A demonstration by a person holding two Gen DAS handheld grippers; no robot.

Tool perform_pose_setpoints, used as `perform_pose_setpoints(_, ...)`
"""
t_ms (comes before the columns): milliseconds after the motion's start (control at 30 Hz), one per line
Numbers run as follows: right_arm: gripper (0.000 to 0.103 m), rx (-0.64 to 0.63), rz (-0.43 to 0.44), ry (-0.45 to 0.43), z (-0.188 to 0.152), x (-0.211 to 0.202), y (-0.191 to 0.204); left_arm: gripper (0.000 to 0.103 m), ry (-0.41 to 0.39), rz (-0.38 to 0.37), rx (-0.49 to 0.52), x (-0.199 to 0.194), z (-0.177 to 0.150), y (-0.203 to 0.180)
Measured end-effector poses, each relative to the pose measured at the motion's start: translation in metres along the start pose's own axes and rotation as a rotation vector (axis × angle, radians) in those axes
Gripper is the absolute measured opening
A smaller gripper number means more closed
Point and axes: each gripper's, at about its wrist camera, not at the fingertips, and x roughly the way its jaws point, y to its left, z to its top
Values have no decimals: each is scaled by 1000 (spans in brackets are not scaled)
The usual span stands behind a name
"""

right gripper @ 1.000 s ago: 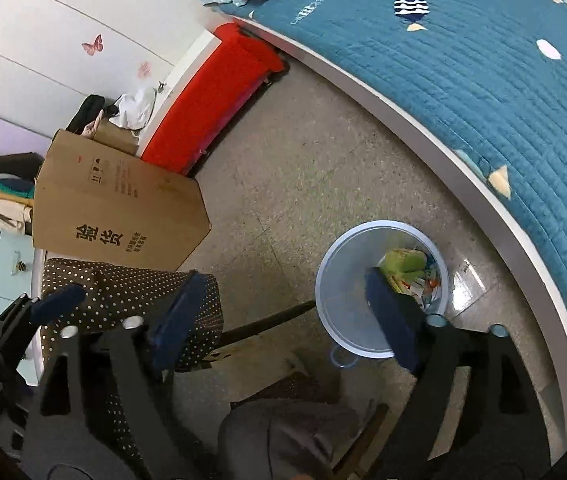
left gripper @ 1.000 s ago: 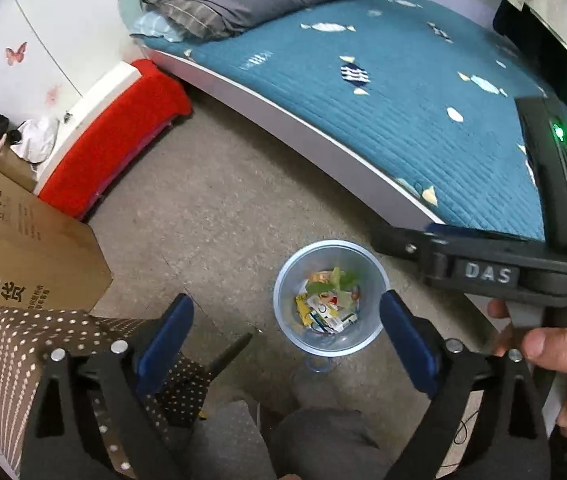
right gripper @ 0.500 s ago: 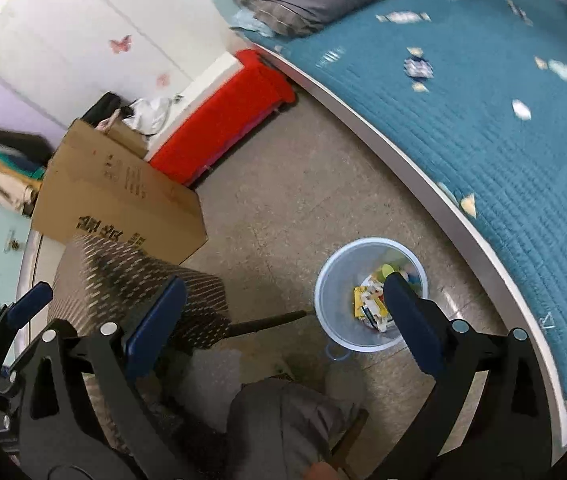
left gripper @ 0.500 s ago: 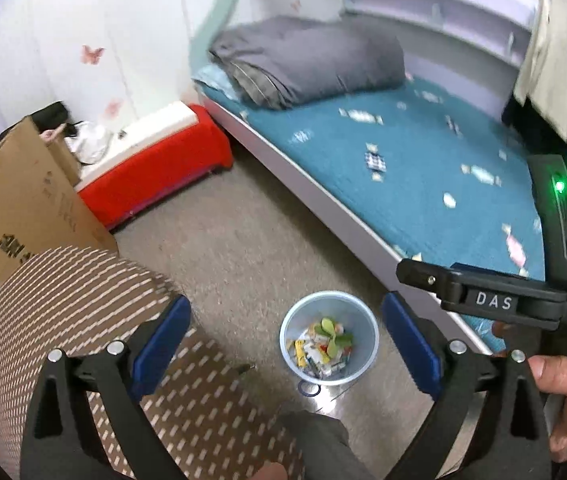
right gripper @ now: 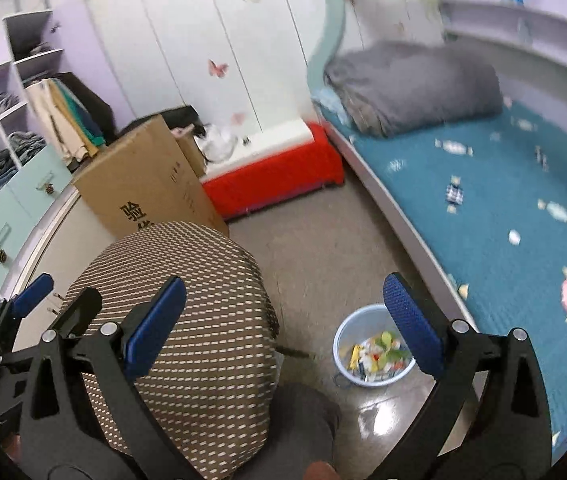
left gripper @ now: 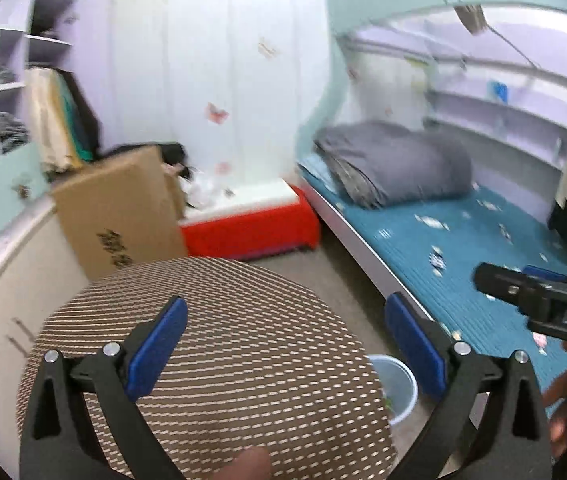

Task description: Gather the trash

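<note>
A pale blue trash bin (right gripper: 371, 350) stands on the floor beside the bed, holding several colourful wrappers and green scraps. In the left wrist view only part of the bin (left gripper: 397, 386) shows past the stool. My right gripper (right gripper: 283, 320) hangs high above the floor, jaws wide open with nothing between them. My left gripper (left gripper: 285, 338) is also open and empty, over the stool top. The right gripper's body shows at the right edge of the left wrist view, and the left gripper's blue tip at the left edge of the right wrist view.
A round stool (right gripper: 187, 320) with a brown dotted cover stands left of the bin. Behind it are a cardboard box (right gripper: 147, 188), a red bench (right gripper: 279, 180), white cabinets and shelves. A bed (right gripper: 503, 208) with a teal quilt and grey bedding fills the right.
Both grippers have risen well away from the bin and tilted up, so the walls and shelves now show. The bin looks smaller and lower. Both stay open and empty.
</note>
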Motion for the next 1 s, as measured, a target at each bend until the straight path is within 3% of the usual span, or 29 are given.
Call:
perform_pose_setpoints(233, 97, -121, -12, -147, -9, -76, 57, 97, -121, 81, -64, -83, -2, 32)
perform_pose_setpoints(500, 97, -205, -33, -301, -31, -141, 96, 98, -220, 80, -128, -159, -9, 57)
perform_pose_setpoints(733, 97, -235, -43, -365, -48, -170, 111, 98, -259, 83, -158, -197, -21, 64)
perform_pose_setpoints(1000, 97, -256, -25, -390, -58, -179, 124, 98, -273, 105, -172, -214, -32, 65)
